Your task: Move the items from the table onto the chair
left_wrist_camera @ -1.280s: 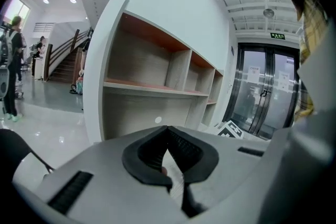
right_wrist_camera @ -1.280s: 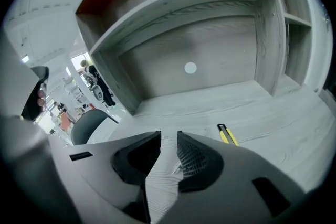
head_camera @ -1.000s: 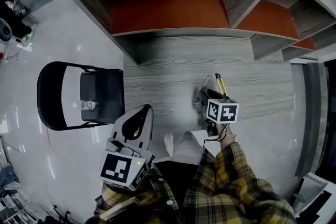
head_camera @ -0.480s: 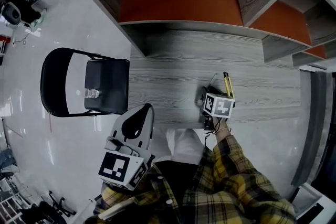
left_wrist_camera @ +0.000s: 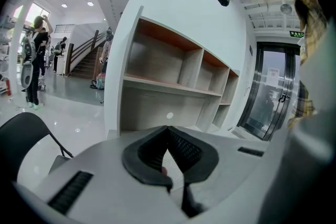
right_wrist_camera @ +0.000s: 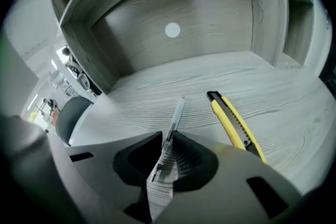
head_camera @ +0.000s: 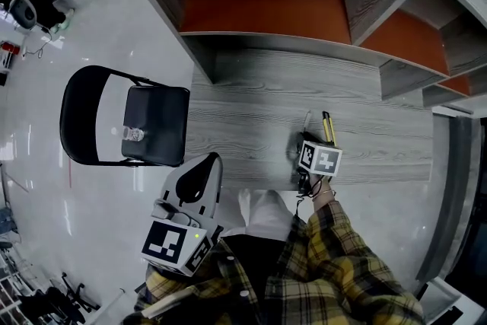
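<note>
We've got the right tongs (right_wrist_camera: pixel 167 136) down on the bench (head_camera: pixel 251 103). They have just been closing and now clamp the pen (right_wrist_camera: pixel 176 113), which lies flat with its far end poking out. The yellow knife (right_wrist_camera: pixel 233 123) lies just right of it, apart. Our left tongs (left_wrist_camera: pixel 168 131) hover near us, pressed together and empty. On the left stands the chair (head_camera: pixel 163 125), with a small clear thing (head_camera: pixel 133 135) on its seat.

Surface: your grey wood-grain table (head_camera: pixel 251 110), below the shelves (head_camera: pixel 266 11) | On it: a pen (right_wrist_camera: pixel 178 110) and a yellow knife (right_wrist_camera: pixel 233 126), lying side by side, near but apart | Also: your chair (head_camera: pixel 163 129) beside the table, a small clear thing (head_camera: pixel 134 135) on its seat
</note>
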